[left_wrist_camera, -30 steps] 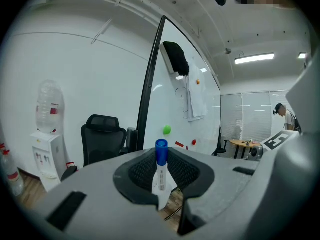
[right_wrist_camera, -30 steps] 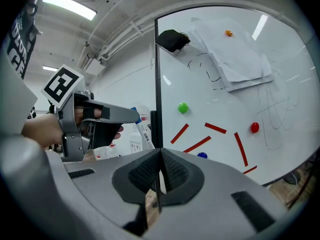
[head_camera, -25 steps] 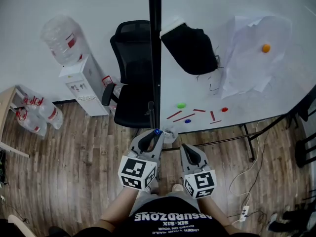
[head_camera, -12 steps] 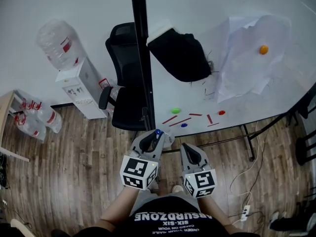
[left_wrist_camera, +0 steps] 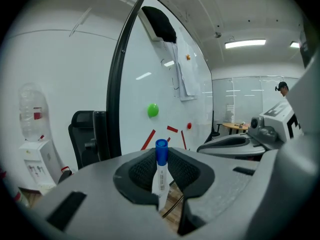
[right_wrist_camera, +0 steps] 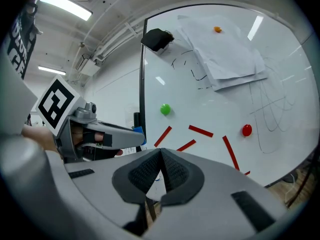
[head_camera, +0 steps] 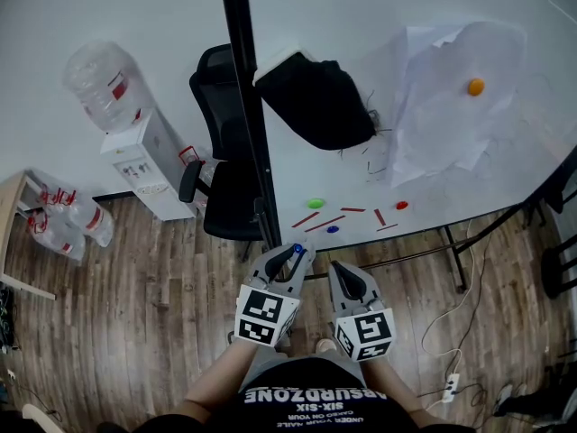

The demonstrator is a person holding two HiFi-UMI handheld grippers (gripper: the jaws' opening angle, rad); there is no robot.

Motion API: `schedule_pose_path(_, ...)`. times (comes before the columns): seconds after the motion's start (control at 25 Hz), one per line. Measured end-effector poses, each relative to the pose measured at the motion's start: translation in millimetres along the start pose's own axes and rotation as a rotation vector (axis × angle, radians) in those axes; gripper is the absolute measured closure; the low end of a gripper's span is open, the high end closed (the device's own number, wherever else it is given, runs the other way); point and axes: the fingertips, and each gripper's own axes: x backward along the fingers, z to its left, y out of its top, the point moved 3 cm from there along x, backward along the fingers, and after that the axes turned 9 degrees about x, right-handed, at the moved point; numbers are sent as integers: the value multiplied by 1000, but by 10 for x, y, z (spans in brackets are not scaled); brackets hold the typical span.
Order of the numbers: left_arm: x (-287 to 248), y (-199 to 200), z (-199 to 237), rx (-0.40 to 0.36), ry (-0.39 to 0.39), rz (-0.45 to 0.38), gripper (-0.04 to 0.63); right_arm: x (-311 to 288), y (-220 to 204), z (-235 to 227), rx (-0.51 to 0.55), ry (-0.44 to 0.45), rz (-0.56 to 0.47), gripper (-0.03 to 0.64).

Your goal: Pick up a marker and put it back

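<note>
- Two grippers sit low-centre in head view, side by side, both aimed toward 12 o'clock at a whiteboard (head_camera: 451,201).
- L gripper (head_camera: 294,253): jaws clamped on the marker (left_wrist_camera: 160,178), which has a white barrel w/ blue cap.
- Cap pokes out past the pads toward 12 o'clock. Barrel leans a bit, and its lower end drops into the gap betw. the jaw bases.
- R gripper (right_wrist_camera: 161,170): pads pressed together, nothing betw. them. It sits at 3 o'clock of L gripper, just beside it.
- In right gripper view, L gripper shows at 9 o'clock, w/ the blue cap at its tip.
- Board, lower area: green magnet (head_camera: 315,203) at approx. 12 o'clock of L gripper. Blue magnet (head_camera: 333,229) is just below it at 5 o'clock, and red magnet (head_camera: 401,205) is off at 3 o'clock.
- Red strips (head_camera: 329,223) lie scattered betw. these magnets, at diff. angles.
- Board, upper area: paper sheets (head_camera: 451,106) at 1 o'clock, pinned by orange magnet (head_camera: 475,86). Black cloth (head_camera: 311,97) is at 12 o'clock, near the black frame post (head_camera: 242,106), w/ pen scribbles betw. cloth & paper.
- Office chair (head_camera: 225,188) at 11 o'clock of the grippers, just beside the post.
- Water dispenser (head_camera: 144,156) w/ bottle (head_camera: 95,79) on top at 10 o'clock, against the wall.
- Wood floor (head_camera: 135,314) under everything.
</note>
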Motion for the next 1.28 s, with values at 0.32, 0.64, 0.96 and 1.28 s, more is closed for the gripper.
schedule_pose_path(0.32,-161,-224,-28,-25,-10,71,526,84,-63,-70,-12,-23,10,620)
schedule_pose_path(0.64,-269,-433,-48,-53,-7,142,525,107,-88,-48,-15,-10,17,620)
schedule_pose_path(0.96,-400,-653,-67,-92,-9,200,526,135,-117,-69,-20,-4,28,620)
schedule_pose_path(1.28,-453,-775,-75,-94,-10,223,525,169,-158,-70,-24,-2,41,620)
